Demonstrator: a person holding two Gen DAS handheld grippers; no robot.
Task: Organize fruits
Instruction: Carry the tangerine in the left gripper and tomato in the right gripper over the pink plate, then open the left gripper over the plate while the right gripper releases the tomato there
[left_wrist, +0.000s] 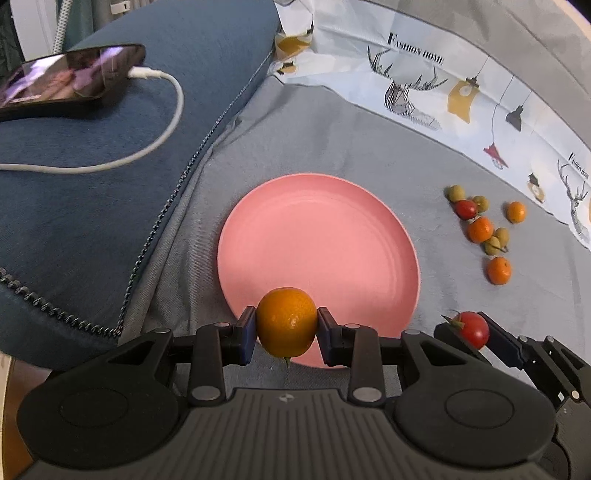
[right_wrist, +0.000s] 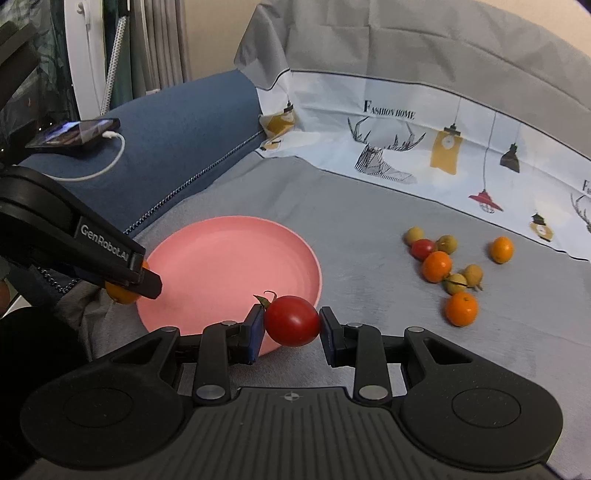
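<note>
**Careful: two round fruits over one shallow plate**

Right now your left gripper (left_wrist: 287, 328) pinches a small orange (left_wrist: 287, 320) at the near rim of the pink plate (left_wrist: 317, 236); your right gripper (right_wrist: 291, 326) clamps a cherry tomato (right_wrist: 291, 320) at the plate's near right edge. Both jaws sit narrow, pads pressed on the fruit. Let go from this high and either could roll off the low rim, and the two grippers, close together, may bump. The plate holds nothing yet. The loose fruit (right_wrist: 445, 267) lies well apart on the grey cloth (right_wrist: 369, 240).

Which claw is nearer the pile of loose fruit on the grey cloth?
Right. The right claw, holding a tomato, is beside the pile; the left claw is across the pink plate.
</note>
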